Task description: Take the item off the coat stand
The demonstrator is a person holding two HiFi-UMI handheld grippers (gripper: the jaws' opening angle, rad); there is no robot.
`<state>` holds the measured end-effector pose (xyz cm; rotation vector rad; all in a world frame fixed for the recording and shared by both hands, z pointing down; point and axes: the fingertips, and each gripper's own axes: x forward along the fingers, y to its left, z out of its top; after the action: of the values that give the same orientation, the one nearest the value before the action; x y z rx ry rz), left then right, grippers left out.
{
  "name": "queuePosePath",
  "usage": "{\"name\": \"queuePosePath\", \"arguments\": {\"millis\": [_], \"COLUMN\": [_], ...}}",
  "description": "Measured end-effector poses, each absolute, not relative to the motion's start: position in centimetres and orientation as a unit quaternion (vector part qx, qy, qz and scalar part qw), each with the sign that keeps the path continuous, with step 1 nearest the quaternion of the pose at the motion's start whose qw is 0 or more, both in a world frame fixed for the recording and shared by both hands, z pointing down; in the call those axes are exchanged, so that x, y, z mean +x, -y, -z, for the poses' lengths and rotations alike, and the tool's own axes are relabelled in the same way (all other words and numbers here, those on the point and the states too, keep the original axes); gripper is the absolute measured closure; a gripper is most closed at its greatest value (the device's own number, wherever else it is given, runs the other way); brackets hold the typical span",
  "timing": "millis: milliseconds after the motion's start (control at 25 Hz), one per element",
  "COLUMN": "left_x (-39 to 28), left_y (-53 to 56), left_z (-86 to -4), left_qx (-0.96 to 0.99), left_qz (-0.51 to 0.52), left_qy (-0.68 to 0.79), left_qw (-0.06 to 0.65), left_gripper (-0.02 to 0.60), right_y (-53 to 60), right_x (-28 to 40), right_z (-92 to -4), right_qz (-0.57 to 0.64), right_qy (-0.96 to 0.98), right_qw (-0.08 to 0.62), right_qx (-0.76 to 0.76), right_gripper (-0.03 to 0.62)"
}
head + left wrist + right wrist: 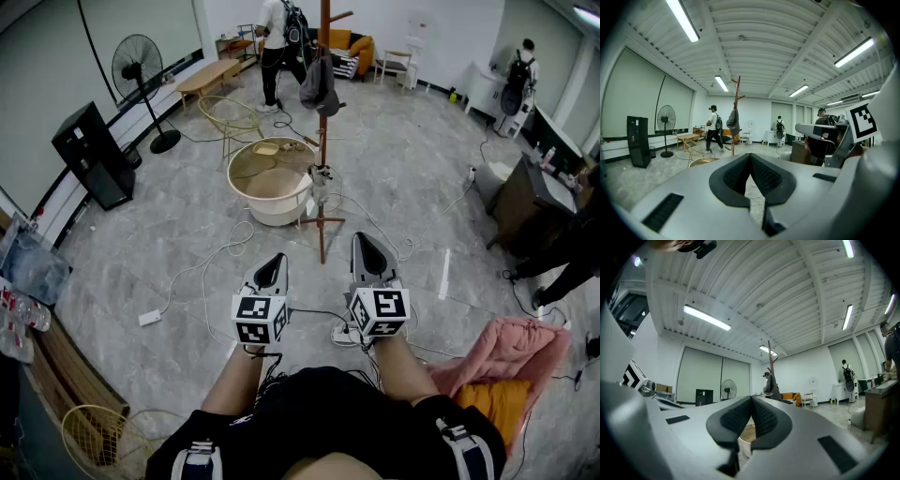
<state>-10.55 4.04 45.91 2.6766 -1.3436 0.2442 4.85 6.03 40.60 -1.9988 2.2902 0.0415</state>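
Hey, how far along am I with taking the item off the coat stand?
Done: nothing yet. The grey item hangs on the coat stand, some way ahead of you.
In hand: nothing. The left tongs and right tongs are both shut and empty, pointed toward the stand.
Left: walk up, grip the item, and lift it off its peg.

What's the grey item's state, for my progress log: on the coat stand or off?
On: the grey item hangs high on the coat stand.

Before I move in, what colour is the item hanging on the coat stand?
The item is dark grey, seen best in the head view.
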Motion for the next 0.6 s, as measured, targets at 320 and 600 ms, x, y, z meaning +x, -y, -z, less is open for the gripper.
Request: {"name": "queuePosePath", "arguments": {"millis": [320,600], "left_x": [-9.8,-10.3], "left_y": [-6.7,-6.0], "left_z": [-45.6,-45.0], "left_qx": [0.887,0.889], "left_qz": [-0.076,-0.075], "left_qy": [0.451,0.448], "left_qw": [0.062,0.062], "left_gripper": [0.566,0.566], "right_y": [-8.7,-8.2], "right_x": [5.1,4.4], "right_z": [-40.5,-39.6], "right_qz": [-0.014,-0.011], "right_qy": [-0.763,-0.762], "right_qw": [0.068,0.079], "right_qx": [-0.643,-0.643], "right_gripper": [0.578,0.577]}}
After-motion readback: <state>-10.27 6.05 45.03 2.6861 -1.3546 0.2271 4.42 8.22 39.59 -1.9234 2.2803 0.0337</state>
